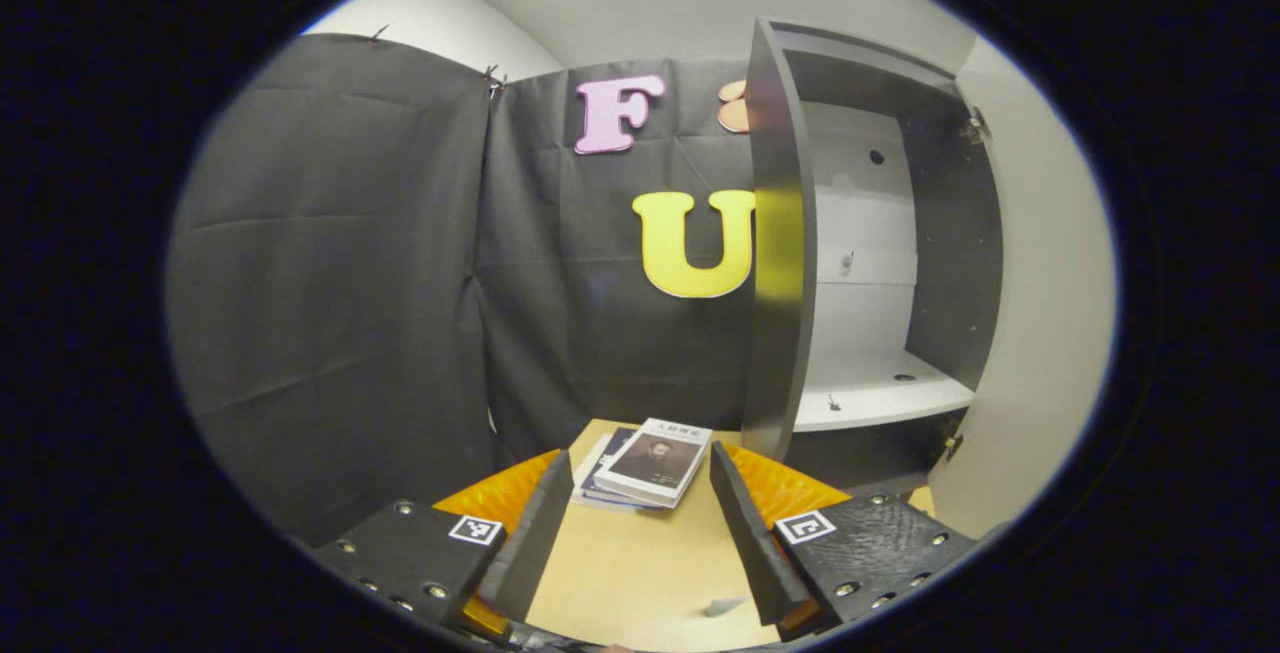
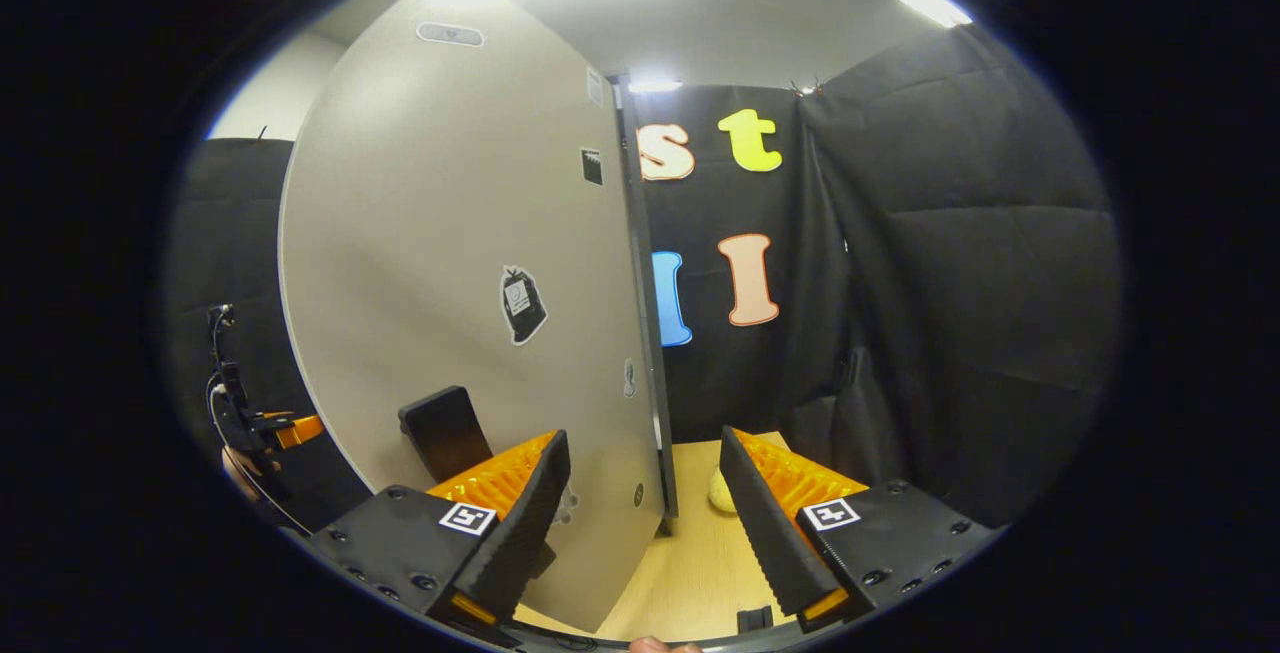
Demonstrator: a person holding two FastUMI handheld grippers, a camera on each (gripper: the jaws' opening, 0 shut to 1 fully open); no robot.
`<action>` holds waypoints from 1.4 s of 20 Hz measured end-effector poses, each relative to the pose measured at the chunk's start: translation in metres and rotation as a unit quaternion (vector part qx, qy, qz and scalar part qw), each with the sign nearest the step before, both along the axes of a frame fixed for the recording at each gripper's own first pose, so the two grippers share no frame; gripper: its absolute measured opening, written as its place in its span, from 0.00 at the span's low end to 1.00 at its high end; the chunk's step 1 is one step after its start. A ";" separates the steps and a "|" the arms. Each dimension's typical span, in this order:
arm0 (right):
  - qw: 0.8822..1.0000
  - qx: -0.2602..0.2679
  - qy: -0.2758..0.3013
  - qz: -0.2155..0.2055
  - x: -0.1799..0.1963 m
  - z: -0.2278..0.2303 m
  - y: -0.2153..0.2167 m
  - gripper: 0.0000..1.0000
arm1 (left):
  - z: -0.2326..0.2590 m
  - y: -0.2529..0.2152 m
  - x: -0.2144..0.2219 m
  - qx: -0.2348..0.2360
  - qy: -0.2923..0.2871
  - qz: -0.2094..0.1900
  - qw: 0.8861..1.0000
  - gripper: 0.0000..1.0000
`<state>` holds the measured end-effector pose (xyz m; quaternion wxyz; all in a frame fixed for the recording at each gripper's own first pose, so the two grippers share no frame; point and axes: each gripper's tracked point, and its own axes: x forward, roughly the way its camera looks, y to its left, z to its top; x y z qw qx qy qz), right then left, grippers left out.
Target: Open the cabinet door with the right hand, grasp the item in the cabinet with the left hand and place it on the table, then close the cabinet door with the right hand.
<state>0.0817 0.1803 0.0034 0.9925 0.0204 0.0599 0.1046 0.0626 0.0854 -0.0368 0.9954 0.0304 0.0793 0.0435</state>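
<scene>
Cabinet (image 1: 880, 233): standing open at the right of the left gripper view, dark side panels framing a pale interior; the white shelf (image 1: 880, 398) inside is lying bare.

Cabinet door (image 2: 450, 263): swung wide, showing in the right gripper view as a large pale panel carrying a small dark sticker (image 2: 522, 305) and a dark handle (image 2: 445, 430) low down; its free edge is standing between the right gripper's fingers.

Worktop (image 1: 640, 563): light wood, running forward beneath both grippers.

Books (image 1: 650, 463): the task item, a small stack lying flat on the worktop in front of the cabinet, just beyond the left gripper's fingertips and touching neither.

Left gripper (image 1: 640, 478): hovering over the worktop, jaws released and spread wide, holding nothing.

Right gripper (image 2: 645, 463): jaws parted, straddling the door's edge; the left finger is sitting close against the door face, the right finger standing apart from it.

Small pale yellow object (image 2: 722, 491): resting on the worktop beside the right finger; kind not discernible.
</scene>
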 end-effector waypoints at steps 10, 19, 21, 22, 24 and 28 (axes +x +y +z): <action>0.999 0.003 0.000 0.047 0.001 0.000 0.076 0.96 | -0.012 0.009 0.017 -0.020 0.017 -0.047 0.999 0.84; 0.995 0.006 0.020 0.102 0.025 -0.015 0.156 0.97 | -0.012 0.040 0.027 -0.009 0.017 -0.063 0.998 0.83; 0.995 0.000 0.018 0.100 0.032 -0.017 0.153 0.98 | -0.008 0.045 0.025 -0.010 0.014 -0.062 0.998 0.83; 0.995 -0.002 0.017 0.097 0.033 -0.019 0.149 0.98 | -0.006 0.046 0.022 -0.013 0.012 -0.062 0.998 0.83; 0.997 -0.005 0.014 0.082 0.036 -0.020 0.144 0.98 | -0.005 0.041 0.017 -0.018 0.009 -0.063 0.998 0.84; 0.998 -0.004 0.013 0.054 0.042 -0.016 0.112 0.98 | -0.007 0.019 0.003 -0.012 0.010 -0.065 0.998 0.84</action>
